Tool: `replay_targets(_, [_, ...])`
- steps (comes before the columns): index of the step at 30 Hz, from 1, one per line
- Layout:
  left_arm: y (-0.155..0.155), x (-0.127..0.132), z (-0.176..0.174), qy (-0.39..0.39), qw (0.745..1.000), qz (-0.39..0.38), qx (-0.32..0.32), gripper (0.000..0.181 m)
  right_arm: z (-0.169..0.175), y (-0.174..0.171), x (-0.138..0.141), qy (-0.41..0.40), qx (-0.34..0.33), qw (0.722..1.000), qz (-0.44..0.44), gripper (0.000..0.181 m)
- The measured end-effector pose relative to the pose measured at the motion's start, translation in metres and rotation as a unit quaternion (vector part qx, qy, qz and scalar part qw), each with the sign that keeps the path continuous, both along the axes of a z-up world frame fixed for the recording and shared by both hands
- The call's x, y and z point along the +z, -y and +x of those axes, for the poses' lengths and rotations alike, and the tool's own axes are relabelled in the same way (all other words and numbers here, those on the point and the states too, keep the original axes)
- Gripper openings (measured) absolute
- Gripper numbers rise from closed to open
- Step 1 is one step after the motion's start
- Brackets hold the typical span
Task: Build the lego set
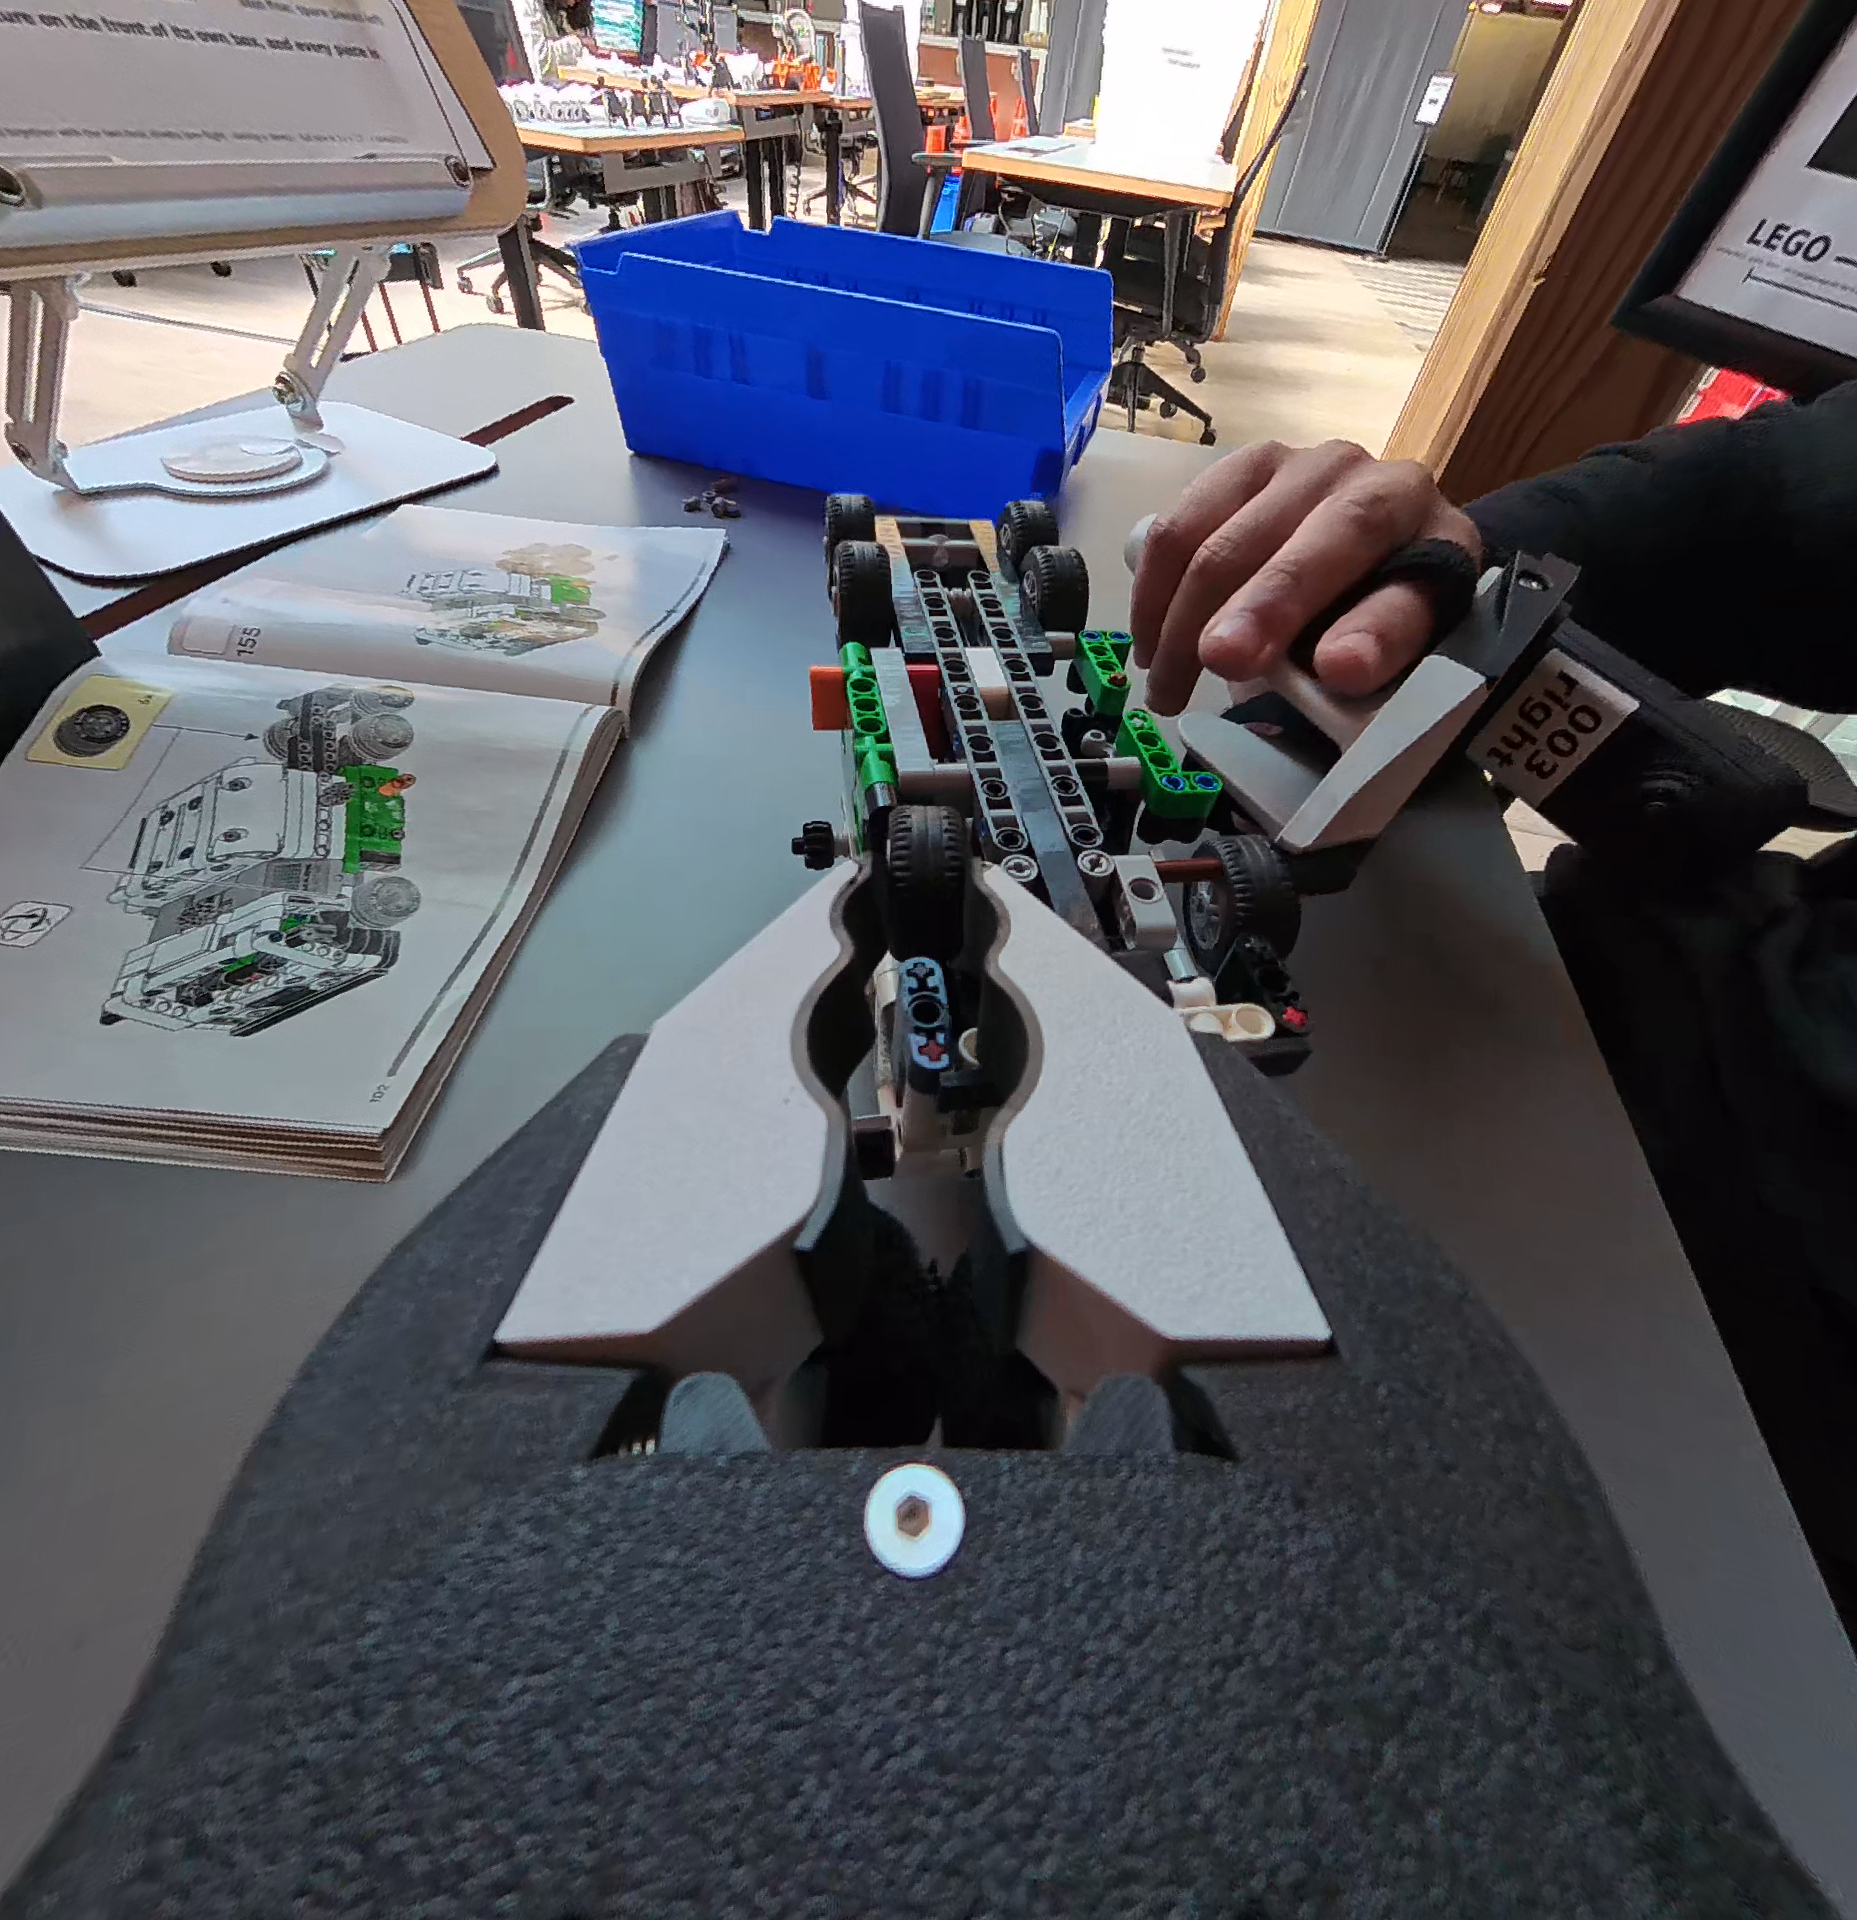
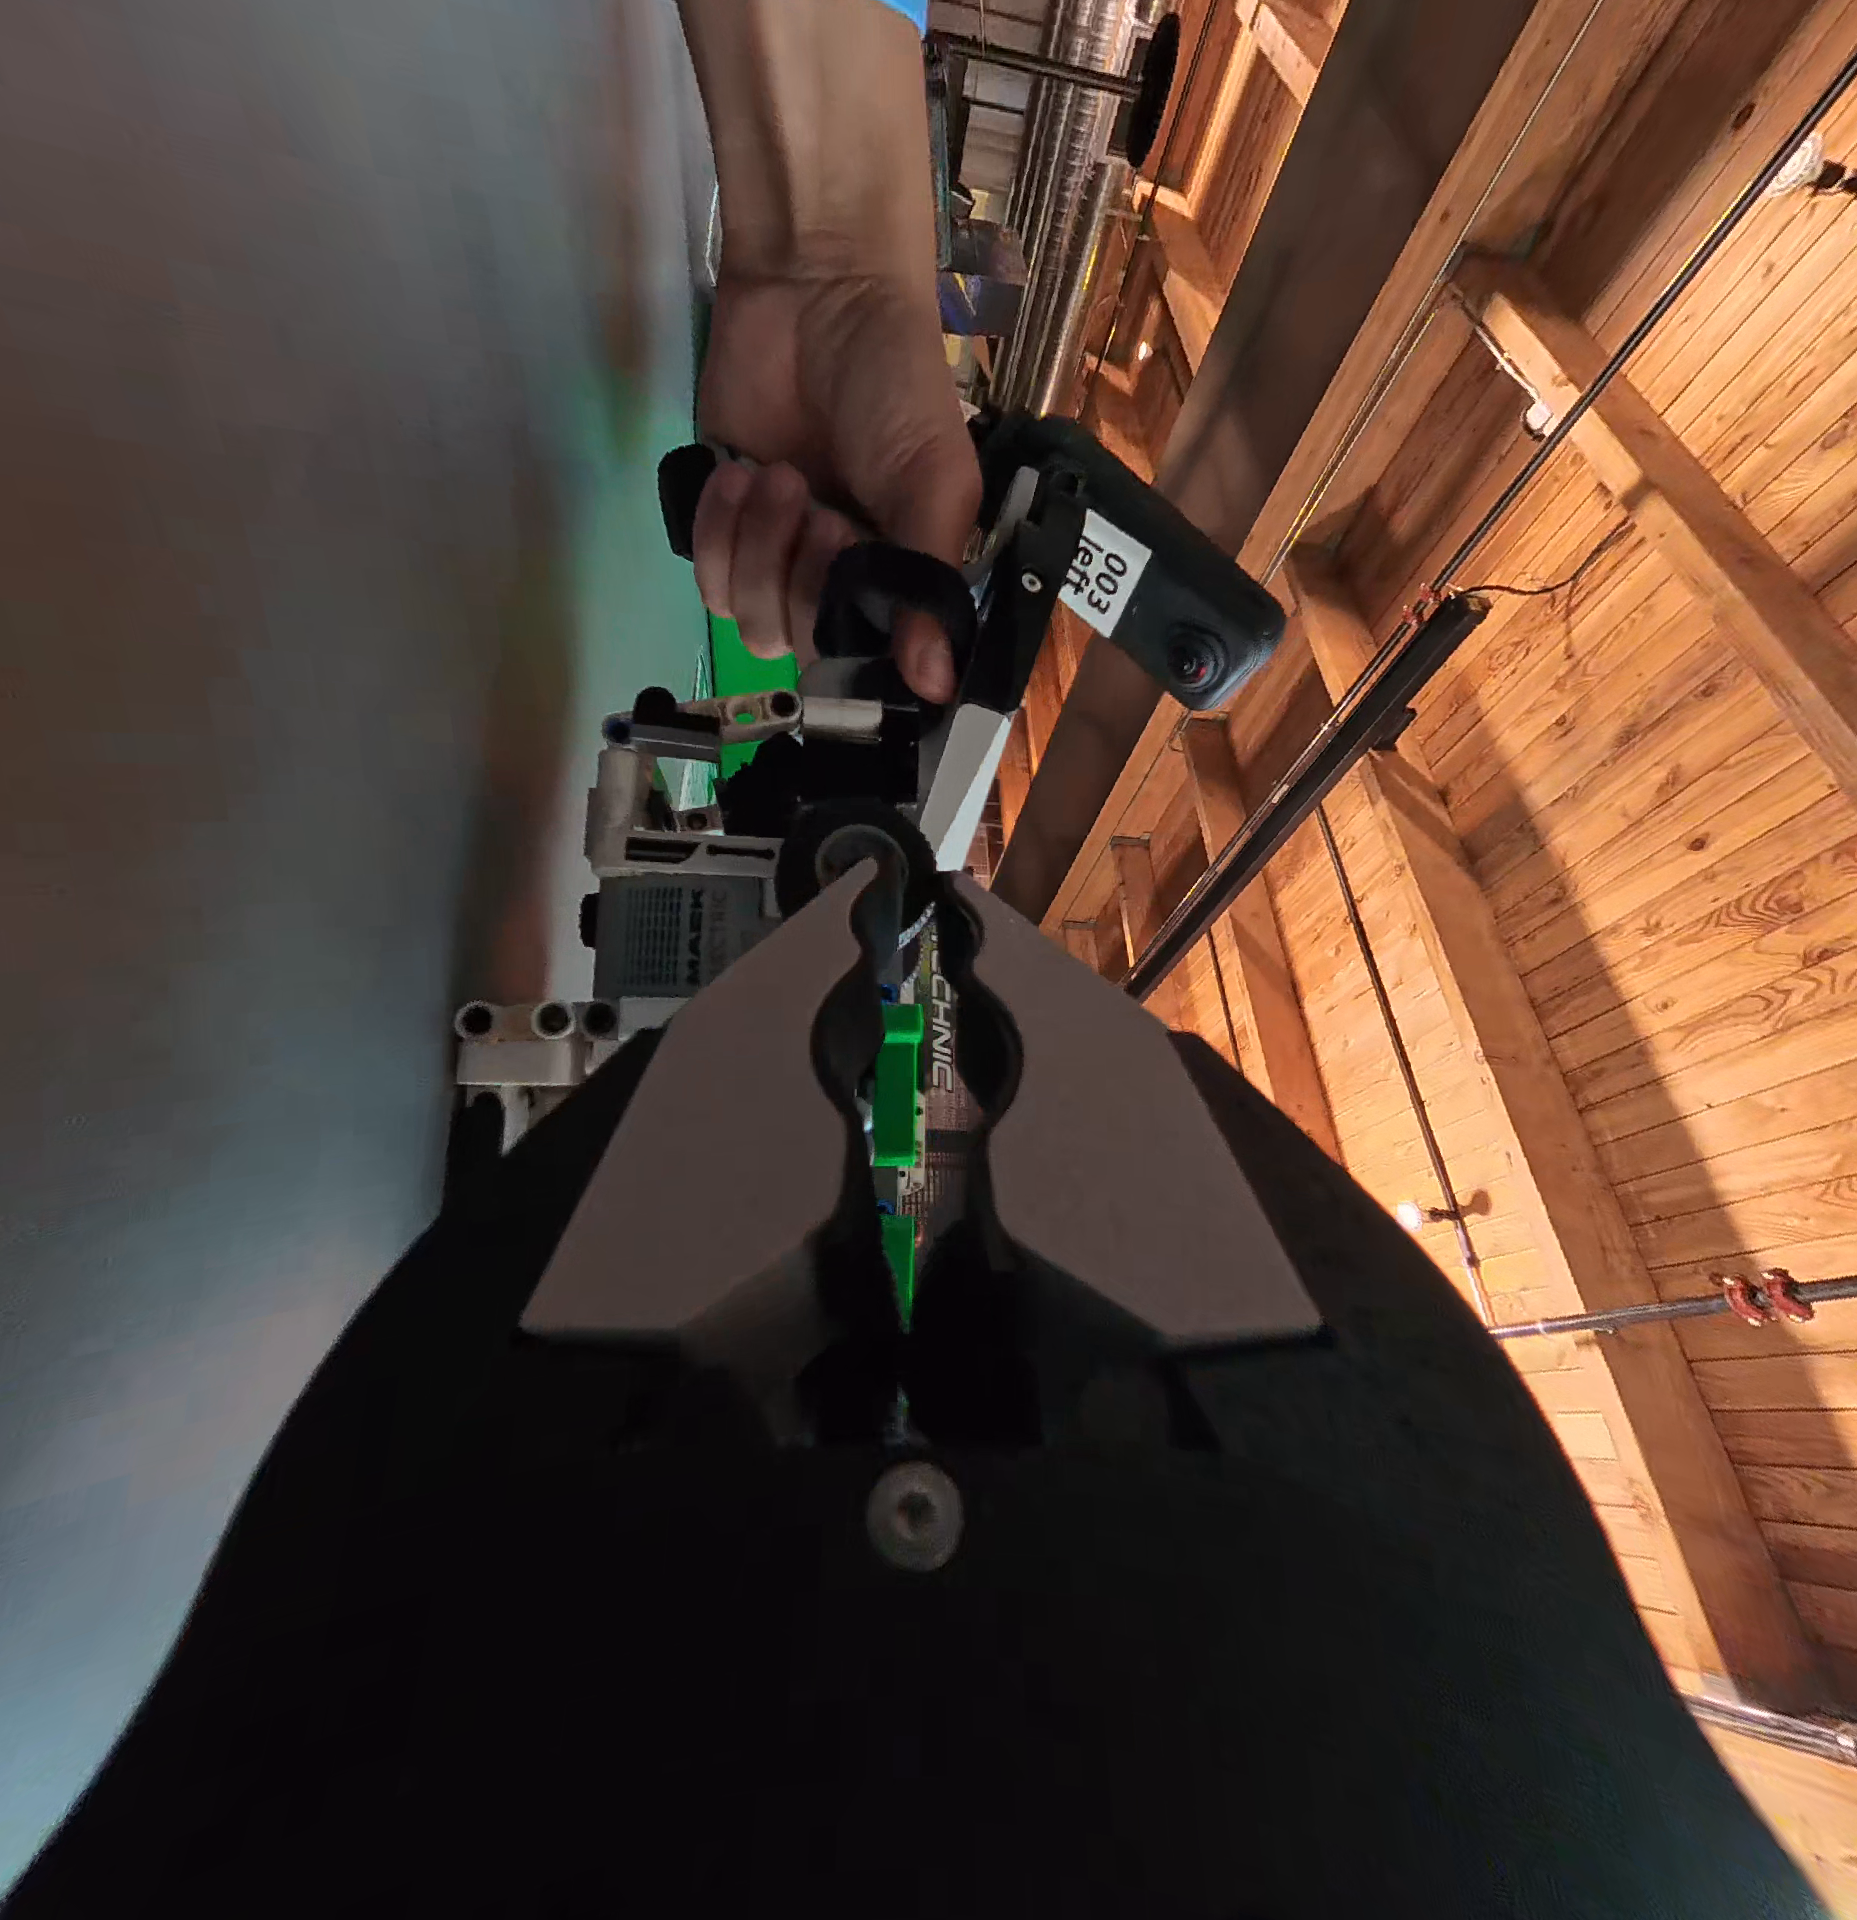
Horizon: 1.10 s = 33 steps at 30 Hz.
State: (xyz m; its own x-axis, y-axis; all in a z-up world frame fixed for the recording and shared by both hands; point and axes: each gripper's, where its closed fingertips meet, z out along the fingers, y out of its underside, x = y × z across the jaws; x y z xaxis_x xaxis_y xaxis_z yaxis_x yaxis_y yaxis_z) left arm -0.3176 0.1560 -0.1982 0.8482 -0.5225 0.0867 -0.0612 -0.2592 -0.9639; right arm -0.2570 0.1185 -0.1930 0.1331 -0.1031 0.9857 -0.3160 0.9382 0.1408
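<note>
I see the grey table (image 1: 280, 1299) filling most of my left wrist view, with a blue bin (image 1: 851, 353) at its far edge and an open instruction booklet (image 1: 280, 831) lying to the left, below a metal stand (image 1: 228, 457). The lego truck chassis (image 1: 1007, 717) lies upside down along the middle of the table, just in front of the bin, wheels up. My left gripper (image 1: 926, 883) is pinching a black front wheel (image 1: 924, 857) of the chassis, its fingers pressed against the tyre on both sides. My right gripper (image 1: 1267, 790) comes in from the right, held by a hand (image 1: 1277, 561), its tips at the opposite front wheel (image 1: 1241, 899). In the right wrist view the right gripper (image 2: 908, 883) is drawn in around something dark at the wheel (image 2: 851, 857); I think it is the axle or tyre edge, but the tilted, blurred angle leaves me unsure. A green piece (image 2: 898, 1091) shows through the gap between its fingers.
</note>
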Motion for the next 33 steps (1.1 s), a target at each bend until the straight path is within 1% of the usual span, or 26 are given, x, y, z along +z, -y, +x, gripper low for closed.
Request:
replay_targets(2, [-0.001, 0.0, 0.001, 0.005, 1.0, -0.004, -0.005, 0.012, 0.003, -0.002, 0.001, -0.016, 0.005, 1.0, 0.021, 0.005])
replay_targets(4, [-0.001, 0.0, 0.0, -0.004, 1.0, -0.001, 0.0, 0.012, 0.008, -0.006, 0.008, -0.046, 0.013, 0.998, 0.031, 0.004])
replay_targets(8, [-0.002, 0.001, 0.001, -0.029, 0.999, 0.004, 0.023, 0.012, 0.013, -0.017, 0.02, -0.044, 0.023, 0.999, -0.023, 0.0])
replay_targets(11, [-0.002, 0.001, -0.001, -0.03, 0.998, 0.002, 0.047, 0.013, 0.009, -0.018, 0.012, -0.021, 0.022, 0.999, -0.037, 0.0])
replay_targets(13, [-0.001, 0.001, -0.002, -0.025, 0.998, -0.002, 0.059, 0.012, 0.009, -0.018, 0.007, 0.007, 0.009, 0.998, -0.06, 0.0])
replay_targets(15, [0.0, 0.001, -0.005, -0.037, 0.996, -0.002, 0.077, 0.012, 0.012, -0.021, 0.01, 0.03, -0.002, 0.995, -0.093, 0.0])
replay_targets(16, [0.0, 0.002, -0.008, -0.045, 0.995, 0.002, 0.091, 0.02, 0.011, -0.027, 0.011, 0.059, -0.016, 0.99, -0.129, 0.0])
replay_targets(17, [0.001, 0.006, -0.012, -0.049, 0.993, 0.011, 0.109, 0.032, 0.013, -0.031, 0.013, 0.094, -0.023, 0.98, -0.174, 0.0])
replay_targets(19, [0.01, 0.016, -0.016, -0.024, 0.989, 0.025, 0.141, 0.044, 0.025, -0.031, 0.011, 0.191, -0.001, 0.949, -0.252, 0.0])
replay_targets(20, [0.02, 0.021, -0.015, -0.011, 0.988, 0.029, 0.152, 0.044, 0.03, -0.033, 0.007, 0.24, -0.004, 0.925, -0.293, 0.0])
replay_targets(22, [0.045, 0.025, -0.011, -0.013, 0.982, 0.033, 0.187, 0.045, 0.046, -0.034, -0.013, 0.362, -0.027, 0.858, -0.365, 0.0])
replay_targets(23, [0.06, 0.022, -0.004, -0.028, 0.979, 0.023, 0.199, 0.047, 0.053, -0.035, -0.013, 0.378, -0.03, 0.833, -0.402, 0.0])
replay_targets(24, [0.076, 0.014, 0.009, -0.045, 0.979, 0.0, 0.199, 0.048, 0.058, -0.038, -0.009, 0.375, -0.033, 0.817, -0.436, 0.0])
replay_targets(25, [0.093, 0.001, 0.029, -0.056, 0.981, -0.037, 0.181, 0.049, 0.064, -0.042, -0.01, 0.378, -0.042, 0.803, -0.459, 0.0])
replay_targets(26, [0.109, -0.013, 0.053, -0.058, 0.983, -0.08, 0.154, 0.05, 0.068, -0.046, -0.014, 0.382, -0.055, 0.792, -0.473, 0.0])
replay_targets(27, [0.122, -0.027, 0.075, -0.058, 0.982, -0.117, 0.138, 0.051, 0.07, -0.051, -0.015, 0.375, -0.066, 0.787, -0.485, 0.0])
replay_targets(29, [0.137, -0.052, 0.105, -0.074, 0.974, -0.165, 0.133, 0.053, 0.075, -0.052, -0.015, 0.358, -0.065, 0.783, -0.504, 0.0])
replay_targets(31, [0.139, -0.073, 0.116, -0.095, 0.965, -0.193, 0.148, 0.051, 0.078, -0.042, -0.016, 0.366, -0.05, 0.773, -0.516, 0.0])
replay_targets(33, [0.135, -0.081, 0.127, -0.084, 0.967, -0.197, 0.142, 0.05, 0.078, -0.031, -0.017, 0.361, -0.041, 0.782, -0.506, 0.0])
